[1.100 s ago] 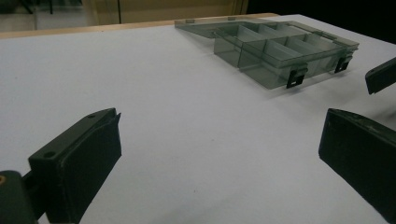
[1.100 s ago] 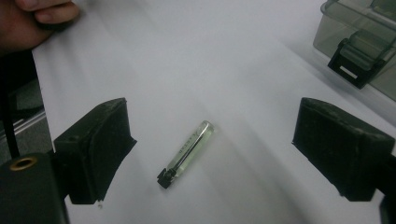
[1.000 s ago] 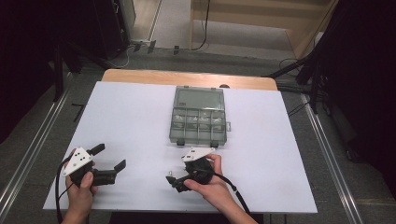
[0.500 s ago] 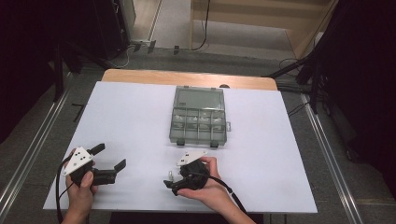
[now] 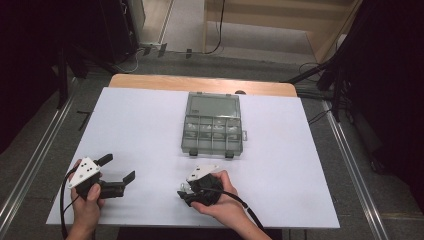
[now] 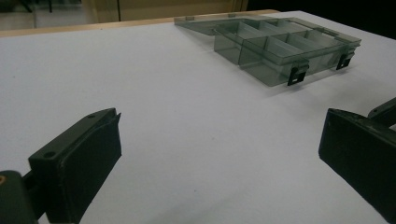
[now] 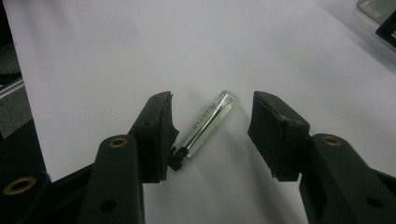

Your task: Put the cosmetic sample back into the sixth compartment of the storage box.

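Two claws over the white table (image 5: 310, 165), one at work. Right claw (image 7: 212, 135) pitched down, jaws just closing around a small clear vial (image 7: 205, 125) lying flat between them, dark cap touching one pad, far pad not yet pressing: no grip so far. Left claw (image 6: 219, 154) spread wide, empty, parked aside. Open compartment box (image 5: 212, 130) well apart, probably the vial's destination.

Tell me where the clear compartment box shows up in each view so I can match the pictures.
High view: the compartment box lies at the table's middle, lid open toward the far edge.
Left gripper view: upper right, beyond the open left gripper.
Right gripper view: just a corner at the top right edge.
Shared landmark: the box's black latches on its near wall.
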The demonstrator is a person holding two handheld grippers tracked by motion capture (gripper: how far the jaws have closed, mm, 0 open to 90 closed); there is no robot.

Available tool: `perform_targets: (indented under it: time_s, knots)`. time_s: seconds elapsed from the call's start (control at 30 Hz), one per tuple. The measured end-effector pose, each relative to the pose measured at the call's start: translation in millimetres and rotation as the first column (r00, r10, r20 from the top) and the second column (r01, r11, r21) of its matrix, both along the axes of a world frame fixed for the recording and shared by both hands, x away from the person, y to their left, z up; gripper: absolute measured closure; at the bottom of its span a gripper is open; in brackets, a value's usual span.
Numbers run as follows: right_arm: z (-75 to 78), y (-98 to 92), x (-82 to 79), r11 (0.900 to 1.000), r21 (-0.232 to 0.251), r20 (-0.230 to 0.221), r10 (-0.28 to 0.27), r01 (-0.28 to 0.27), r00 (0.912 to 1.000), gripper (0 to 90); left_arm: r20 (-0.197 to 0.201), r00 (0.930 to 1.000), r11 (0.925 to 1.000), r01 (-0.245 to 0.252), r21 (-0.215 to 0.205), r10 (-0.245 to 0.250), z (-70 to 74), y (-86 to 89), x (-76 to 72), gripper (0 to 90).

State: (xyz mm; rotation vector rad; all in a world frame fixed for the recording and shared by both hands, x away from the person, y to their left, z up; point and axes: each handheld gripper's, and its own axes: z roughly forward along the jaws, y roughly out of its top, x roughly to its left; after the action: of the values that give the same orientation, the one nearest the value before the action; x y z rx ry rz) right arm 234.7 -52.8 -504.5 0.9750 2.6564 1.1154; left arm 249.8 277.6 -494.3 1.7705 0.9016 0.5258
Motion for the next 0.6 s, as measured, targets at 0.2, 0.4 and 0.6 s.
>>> perform_targets:
  time_s: [0.2,0.4,0.6]
  knots:
    - [-0.9,-0.3,-1.0,1.000,-0.010,0.011,0.006,-0.006,0.9999,57.6,0.001,1.0000,1.0000,0.001,0.005,-0.001,-0.2,-0.6,0.1,0.0]
    - [-2.2,-2.3,-0.6,0.999,-0.035,0.017,-0.019,0.019,0.9997,67.5,0.000,1.0000,1.0000,0.001,0.006,-0.001,-0.2,-0.6,0.1,0.0]
    - [-2.2,-4.0,-0.8,0.998,-0.063,0.030,-0.030,0.032,0.9991,77.4,-0.001,1.0000,1.0000,0.001,0.007,-0.001,-0.2,-0.8,0.0,0.0]
